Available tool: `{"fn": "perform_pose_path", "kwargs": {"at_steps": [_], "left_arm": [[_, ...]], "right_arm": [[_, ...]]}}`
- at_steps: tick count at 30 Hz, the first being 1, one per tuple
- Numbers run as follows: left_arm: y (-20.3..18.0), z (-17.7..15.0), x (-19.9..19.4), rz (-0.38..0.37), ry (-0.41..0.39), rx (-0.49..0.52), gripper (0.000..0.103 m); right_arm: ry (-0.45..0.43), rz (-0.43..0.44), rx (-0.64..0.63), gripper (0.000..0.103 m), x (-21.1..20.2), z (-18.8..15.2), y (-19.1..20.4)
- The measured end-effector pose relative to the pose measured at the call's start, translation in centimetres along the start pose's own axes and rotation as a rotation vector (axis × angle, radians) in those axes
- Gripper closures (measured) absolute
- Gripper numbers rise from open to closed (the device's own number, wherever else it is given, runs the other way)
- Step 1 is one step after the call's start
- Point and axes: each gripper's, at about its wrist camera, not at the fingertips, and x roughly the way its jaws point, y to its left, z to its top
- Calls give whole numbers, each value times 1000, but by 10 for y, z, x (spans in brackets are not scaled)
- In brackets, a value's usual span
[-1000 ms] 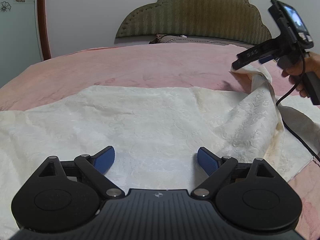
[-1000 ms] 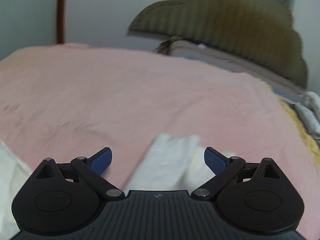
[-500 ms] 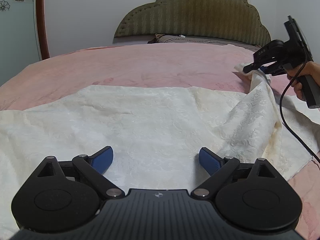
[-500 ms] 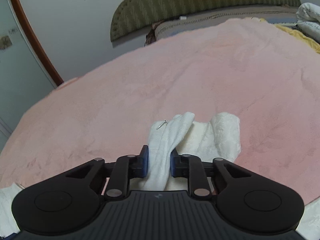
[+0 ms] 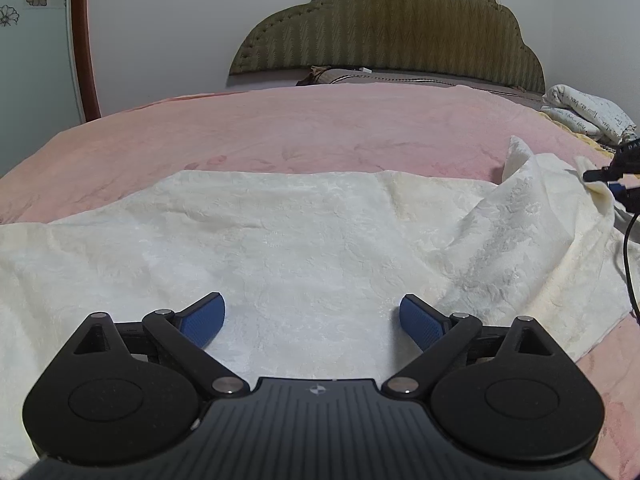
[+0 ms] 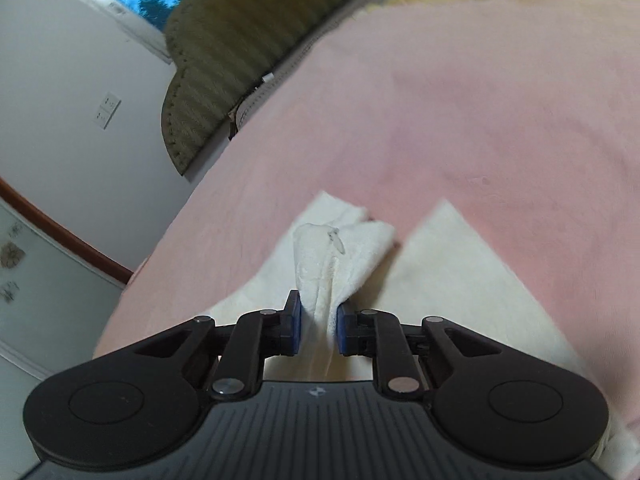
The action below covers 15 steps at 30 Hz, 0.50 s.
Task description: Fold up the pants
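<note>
The cream-white patterned pants (image 5: 280, 236) lie spread across the pink bed. My left gripper (image 5: 312, 320) is open and empty, low over the near part of the cloth. My right gripper (image 6: 318, 328) is shut on a bunched end of the pants (image 6: 332, 256) and holds it just above the bed. In the left wrist view the right gripper (image 5: 612, 184) shows at the far right edge, with the cloth rising in a ridge (image 5: 528, 200) up to it.
The pink bedspread (image 5: 320, 128) runs back to an olive padded headboard (image 5: 392, 24). A pillow (image 5: 400, 78) lies under the headboard. Folded printed bedding (image 5: 588, 114) lies at the back right. A black cable (image 5: 628, 264) hangs from the right gripper.
My right gripper closed on the pants end and has carried it down and to the right, pulling the cloth flatter. My left gripper has stayed open and nearly still.
</note>
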Motion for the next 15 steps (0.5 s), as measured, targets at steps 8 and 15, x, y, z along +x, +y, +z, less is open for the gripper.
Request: {"fn": "perform_pose_path", "kwargs": {"at_steps": [8,15], "left_arm": [[-2,1,0,17,3,7,4],[-2,3,-8,35,-18,13,12]], "right_arm": [[-5,33,-107,29,4,-5,21],[-76,-34,-92,92,-26,-3,4]]}}
